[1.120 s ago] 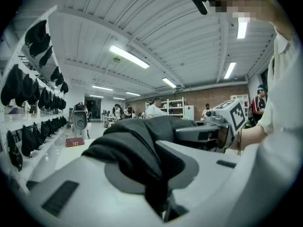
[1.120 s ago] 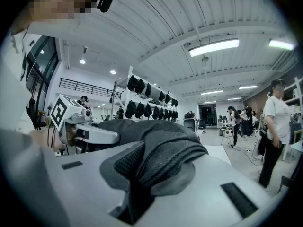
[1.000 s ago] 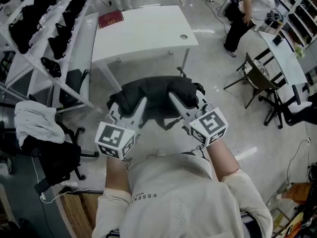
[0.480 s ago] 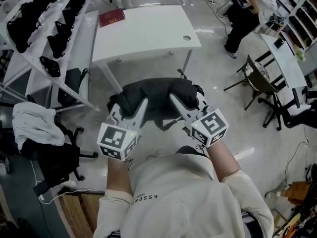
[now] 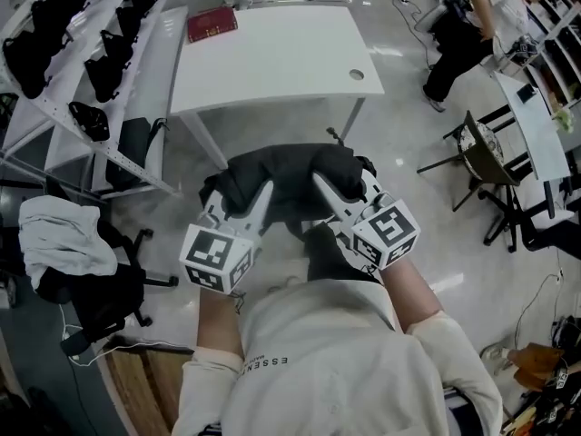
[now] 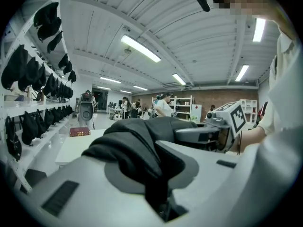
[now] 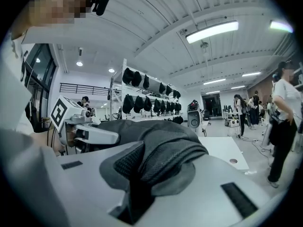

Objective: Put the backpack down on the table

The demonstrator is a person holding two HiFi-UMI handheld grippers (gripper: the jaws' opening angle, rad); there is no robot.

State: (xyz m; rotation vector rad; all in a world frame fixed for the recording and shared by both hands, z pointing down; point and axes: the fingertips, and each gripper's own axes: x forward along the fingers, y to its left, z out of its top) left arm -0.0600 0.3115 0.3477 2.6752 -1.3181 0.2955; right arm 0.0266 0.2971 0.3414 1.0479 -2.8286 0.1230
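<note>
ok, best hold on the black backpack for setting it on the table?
Pinch the backpack at its top fabric near each end, from the person's side. It is soft and slumps, so two spread holds keep it level; left gripper and right gripper grip it so.

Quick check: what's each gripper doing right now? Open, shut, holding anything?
Left gripper: closed on a fold of the black backpack.
Right gripper: closed on the backpack's other side.
</note>
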